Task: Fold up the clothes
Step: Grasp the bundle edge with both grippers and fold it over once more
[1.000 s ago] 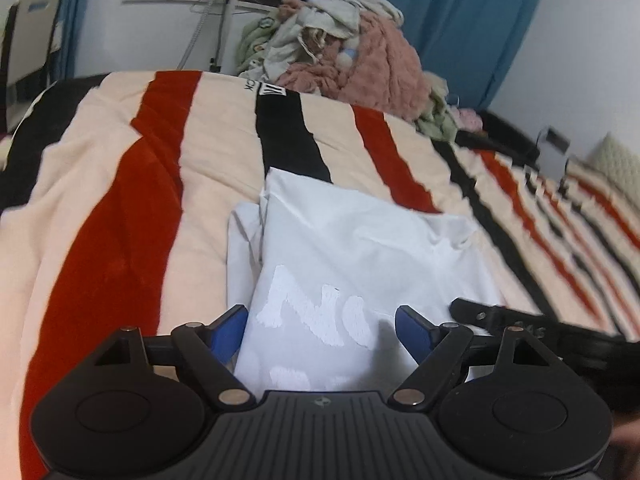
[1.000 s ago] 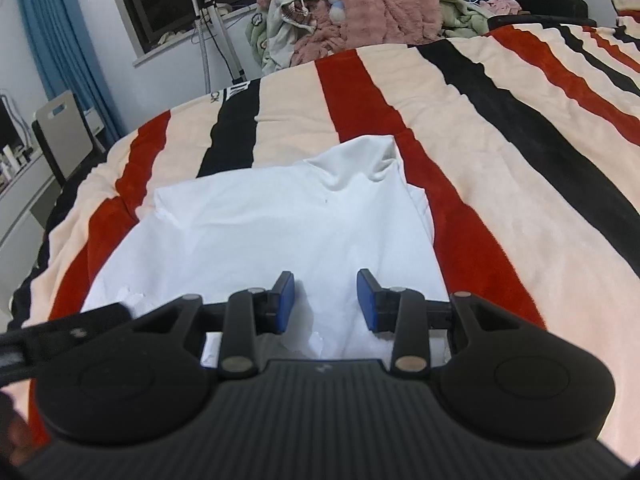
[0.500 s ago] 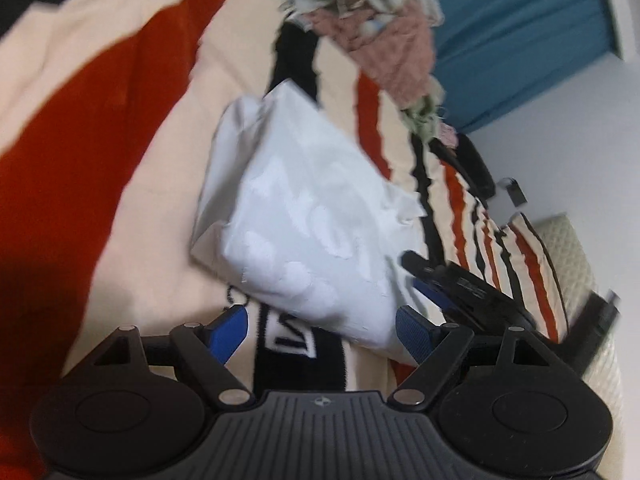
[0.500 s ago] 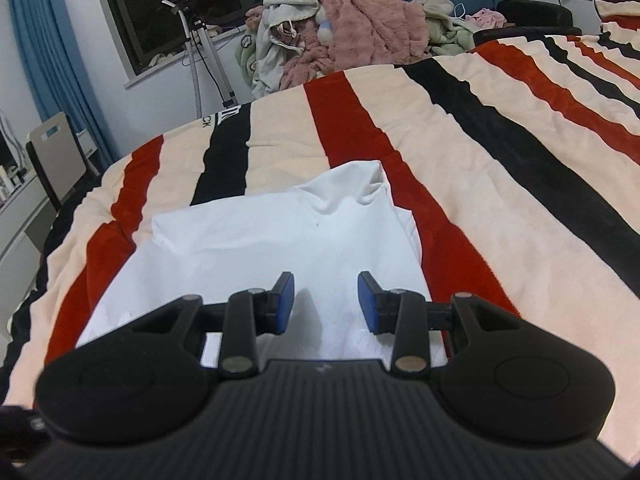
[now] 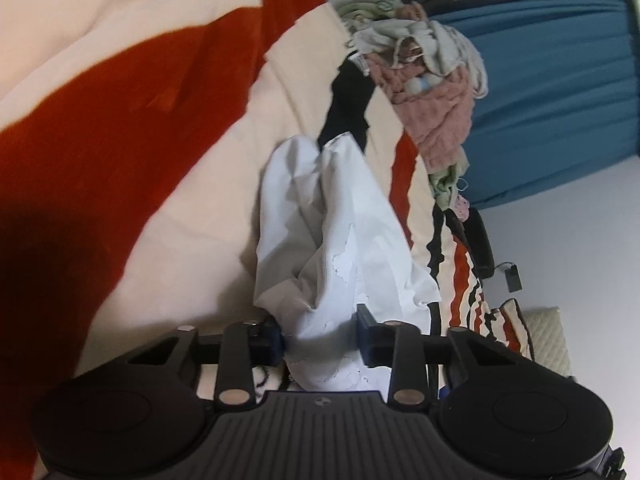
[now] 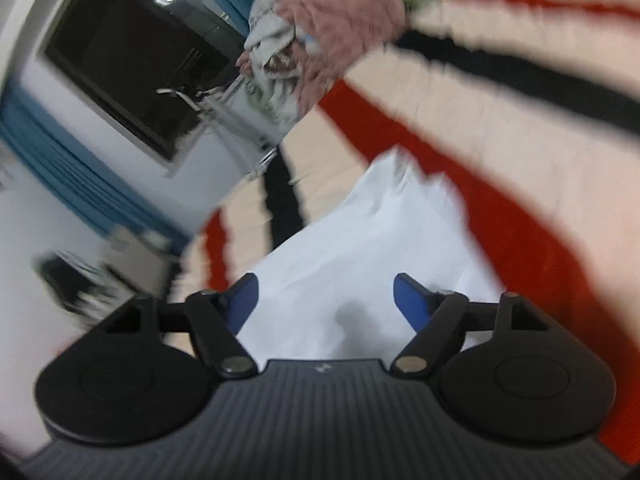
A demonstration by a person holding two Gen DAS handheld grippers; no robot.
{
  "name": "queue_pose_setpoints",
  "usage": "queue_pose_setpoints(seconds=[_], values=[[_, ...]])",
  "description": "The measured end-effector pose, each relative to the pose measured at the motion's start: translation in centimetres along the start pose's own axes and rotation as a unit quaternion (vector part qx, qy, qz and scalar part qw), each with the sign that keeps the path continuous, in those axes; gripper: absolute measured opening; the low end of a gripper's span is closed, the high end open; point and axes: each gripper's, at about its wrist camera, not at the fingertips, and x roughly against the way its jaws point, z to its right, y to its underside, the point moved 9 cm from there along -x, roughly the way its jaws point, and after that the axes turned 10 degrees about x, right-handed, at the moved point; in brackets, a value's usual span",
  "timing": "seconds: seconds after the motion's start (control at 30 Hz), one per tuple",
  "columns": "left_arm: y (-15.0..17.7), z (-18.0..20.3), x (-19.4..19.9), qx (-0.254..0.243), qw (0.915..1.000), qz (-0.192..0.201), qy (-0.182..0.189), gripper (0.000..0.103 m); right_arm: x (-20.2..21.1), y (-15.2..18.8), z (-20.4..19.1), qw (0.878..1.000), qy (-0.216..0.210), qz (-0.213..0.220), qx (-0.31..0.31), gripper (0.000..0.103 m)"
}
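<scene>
A white shirt [image 5: 344, 220] with pale printed lettering lies on a bed with a red, black and cream striped blanket [image 5: 120, 140]. My left gripper [image 5: 320, 336] is closing at the shirt's near edge. The cloth is bunched between its blue pads and touches both. In the right wrist view, which is blurred and tilted, the same shirt [image 6: 360, 240] lies flat under my right gripper [image 6: 326, 300]. Its jaws are opening and stand wide, with the fabric below them but not pinched.
A heap of loose clothes [image 5: 432, 92], pink and grey, sits at the far end of the bed. The heap [image 6: 340, 20] shows again in the right wrist view. Blue curtains [image 5: 560, 100] and a dark window [image 6: 132, 52] stand behind. A quilted pillow [image 5: 548, 336] lies at the bed's right side.
The left gripper has rolled, moved lower to the shirt's near edge and narrowed its jaws onto bunched cloth. The right gripper has rolled and its jaws have spread wide.
</scene>
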Motion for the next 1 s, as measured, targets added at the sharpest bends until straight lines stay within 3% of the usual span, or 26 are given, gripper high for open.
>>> queue_pose_setpoints(seconds=[0.1,0.17,0.23,0.3,0.37,0.53,0.67,0.73,0.93,1.0], values=[[0.1,0.3,0.1,-0.005,1.0000,0.002,0.006,0.028,-0.4,2.0,-0.5,0.992,-0.080,-0.054,-0.084,0.078],[0.2,0.5,0.2,-0.006,0.9999,0.003,0.008,0.027,-0.6,3.4,-0.3,0.977,-0.127,-0.082,-0.152,0.078],[0.2,0.6,0.2,-0.008,0.9999,0.004,0.010,0.027,-0.9,4.5,0.0,0.964,-0.148,-0.104,-0.197,0.077],[0.3,0.7,0.3,-0.009,0.9999,0.006,0.012,0.027,-1.5,5.5,0.3,0.958,-0.143,-0.126,-0.212,0.077],[0.3,0.7,0.4,-0.010,0.9998,0.007,0.014,0.027,-2.3,6.2,0.7,0.961,-0.122,-0.141,-0.204,0.077],[0.1,0.4,0.4,0.002,0.9998,0.004,0.021,0.026,-3.2,6.0,3.9,0.957,-0.087,-0.105,-0.255,0.076],[0.1,0.3,0.3,0.012,0.9995,0.001,0.029,0.025,-3.1,5.8,6.0,0.949,-0.068,-0.075,-0.297,0.063],[0.1,0.2,0.2,0.015,0.9994,0.001,0.031,0.025,-3.2,6.1,6.4,0.948,-0.056,-0.073,-0.305,0.052],[0.1,0.1,0.2,0.020,0.9991,-0.005,0.038,0.024,-2.8,6.7,7.3,0.939,-0.049,-0.065,-0.335,0.044],[0.1,0.0,0.3,0.024,0.9988,-0.007,0.041,0.024,-2.5,6.6,7.6,0.939,-0.052,-0.060,-0.335,0.036]])
